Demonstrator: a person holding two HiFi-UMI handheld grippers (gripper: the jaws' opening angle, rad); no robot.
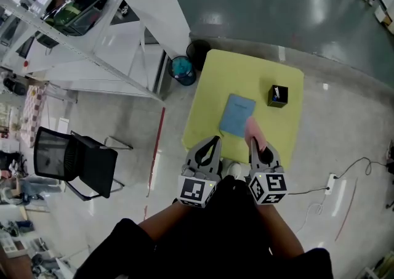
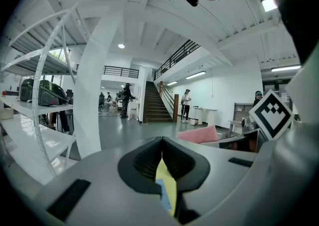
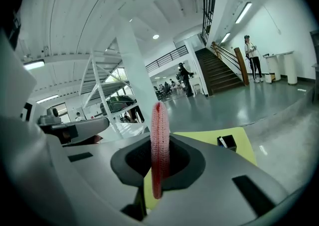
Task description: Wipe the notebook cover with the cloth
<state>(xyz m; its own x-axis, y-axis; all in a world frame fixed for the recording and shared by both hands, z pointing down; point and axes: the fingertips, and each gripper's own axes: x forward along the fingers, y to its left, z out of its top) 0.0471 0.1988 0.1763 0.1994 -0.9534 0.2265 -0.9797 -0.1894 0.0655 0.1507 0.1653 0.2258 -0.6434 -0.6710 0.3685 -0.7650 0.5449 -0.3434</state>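
Yellow surface [image 1: 246,74] held the closed blue notebook [image 1: 237,114] near its 6 o'clock edge, bare room around it. Right gripper [image 3: 159,160] pinched the pink cloth [image 3: 159,135]; left gripper [image 2: 160,156] was pressed together, empty.

Counted 1 yellow table [image 1: 215,68], 1 blue notebook [image 1: 237,114], 1 pink cloth [image 1: 254,133], 1 black box [image 1: 278,96], 1 black chair [image 1: 72,161], 1 teal bin [image 1: 183,69], 1 white power strip [image 1: 333,180]; there were 2 grippers, left gripper [image 1: 211,143] and right gripper [image 1: 258,143]
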